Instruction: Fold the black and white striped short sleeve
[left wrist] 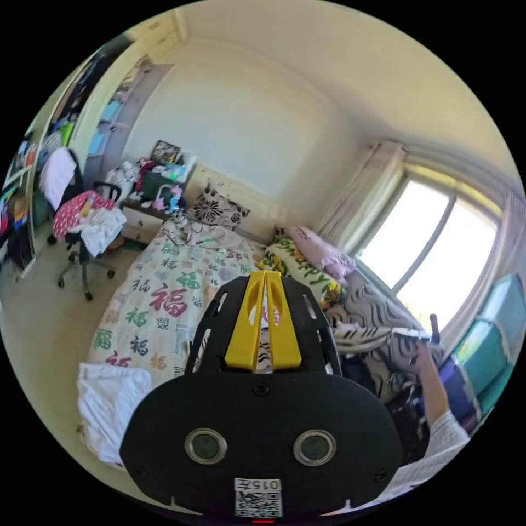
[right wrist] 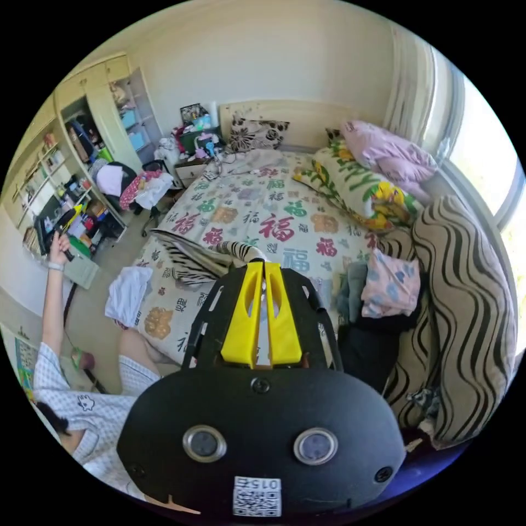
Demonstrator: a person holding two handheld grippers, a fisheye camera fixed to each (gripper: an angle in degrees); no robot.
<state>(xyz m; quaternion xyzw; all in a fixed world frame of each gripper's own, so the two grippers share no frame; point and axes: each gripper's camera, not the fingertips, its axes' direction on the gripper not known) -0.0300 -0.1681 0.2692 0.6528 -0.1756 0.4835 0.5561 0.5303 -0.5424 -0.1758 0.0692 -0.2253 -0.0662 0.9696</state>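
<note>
Landmark: the bed with the printed quilt.

Striped shirt: black and white, held stretched in the air above the foot end of the bed. In the right gripper view it runs from the right gripper out toward the floor side of the bed, sagging in a loose fold in the middle. In the left gripper view striped cloth shows between and behind the yellow fingers.

Left gripper: fingers narrow, tips nearly touching, striped fabric visible in the slot behind them. Judged to be pinching the shirt.

Right gripper: fingers likewise narrow, tips together right at the striped edge. Judged clamped on the shirt, though the actual contact is hidden by the fingertips.

Handling judgement: thin, light knit; no stiffness, drapes and sags under own weight. Not fragile. May slip from a shallow pinch, so take hold at seams or hems (shoulder, sleeve edge), where the cloth is doubled. Keep the two holds apart under mild tension to keep the panel flat when lowering onto the bed.

Other items: white garment hanging over the bed's foot corner; folded pile on the window side of the bed.
</note>
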